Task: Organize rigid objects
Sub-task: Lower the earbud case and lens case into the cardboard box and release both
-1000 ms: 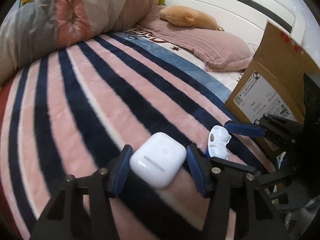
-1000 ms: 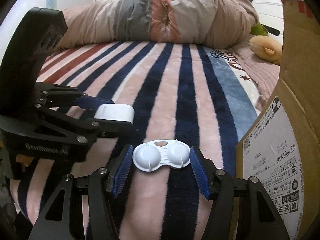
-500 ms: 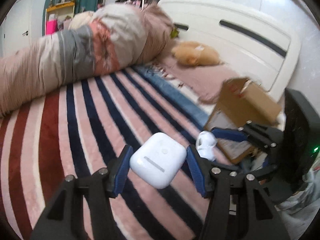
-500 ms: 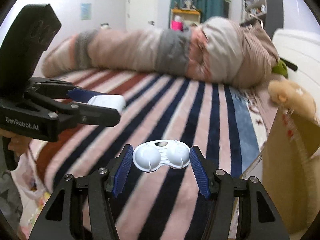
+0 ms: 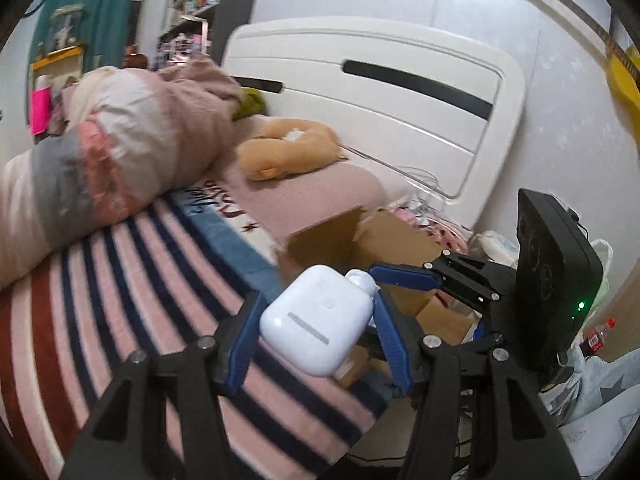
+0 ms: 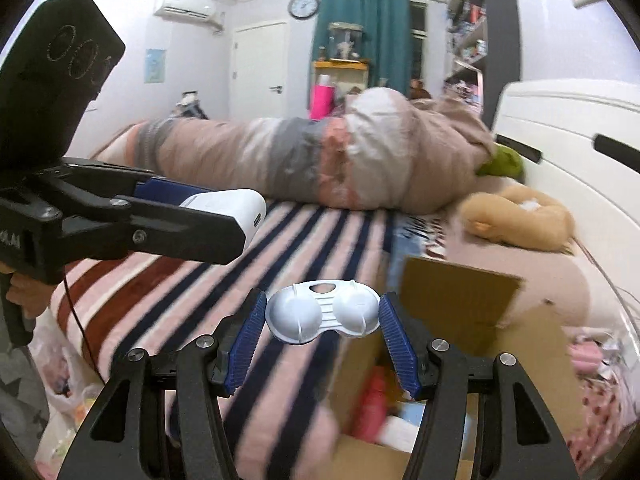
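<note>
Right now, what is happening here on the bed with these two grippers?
A person is tidying small hard items, with a handheld gripper in each hand. The left gripper is shut on a white rounded plastic earbud case, held in the air. The right gripper is shut on a white plastic double-dome lens case. Both are held over the edge of the pink and navy striped blanket, near the open brown cardboard box beside the bed, which already holds some items.
</note>
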`<state>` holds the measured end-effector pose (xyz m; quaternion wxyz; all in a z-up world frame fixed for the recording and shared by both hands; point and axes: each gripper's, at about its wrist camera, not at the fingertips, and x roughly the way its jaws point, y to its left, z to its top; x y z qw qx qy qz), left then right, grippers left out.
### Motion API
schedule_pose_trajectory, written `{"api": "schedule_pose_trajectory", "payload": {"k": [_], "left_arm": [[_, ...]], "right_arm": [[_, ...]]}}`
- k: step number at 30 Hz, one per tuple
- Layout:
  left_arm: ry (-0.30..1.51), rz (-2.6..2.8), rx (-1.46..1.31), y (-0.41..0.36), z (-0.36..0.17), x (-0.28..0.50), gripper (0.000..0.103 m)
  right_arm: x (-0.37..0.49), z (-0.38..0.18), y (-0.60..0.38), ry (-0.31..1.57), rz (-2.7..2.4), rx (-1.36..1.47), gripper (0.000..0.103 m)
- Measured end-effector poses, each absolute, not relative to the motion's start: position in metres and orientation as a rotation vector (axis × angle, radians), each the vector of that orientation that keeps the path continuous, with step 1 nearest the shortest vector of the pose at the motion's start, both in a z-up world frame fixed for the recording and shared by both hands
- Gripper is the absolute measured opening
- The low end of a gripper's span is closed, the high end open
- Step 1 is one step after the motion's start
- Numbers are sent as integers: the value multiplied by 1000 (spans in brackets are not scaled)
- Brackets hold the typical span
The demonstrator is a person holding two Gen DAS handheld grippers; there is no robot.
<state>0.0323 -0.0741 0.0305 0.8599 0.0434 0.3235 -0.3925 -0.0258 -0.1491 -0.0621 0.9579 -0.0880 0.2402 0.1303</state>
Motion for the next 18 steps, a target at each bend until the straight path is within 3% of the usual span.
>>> {"api": "schedule_pose_trajectory", "payload": {"k": [8, 11, 18], "left_arm": [[756, -859, 145, -146, 12, 53, 52], [775, -859, 162, -159, 8, 62, 52], [818, -848, 192, -177, -4, 74, 53]], "right_arm": [[8, -64, -230, 562, 137, -167, 55], [21, -64, -245, 589, 121, -173, 60], [28, -73, -268, 605, 139, -119, 60]]}}
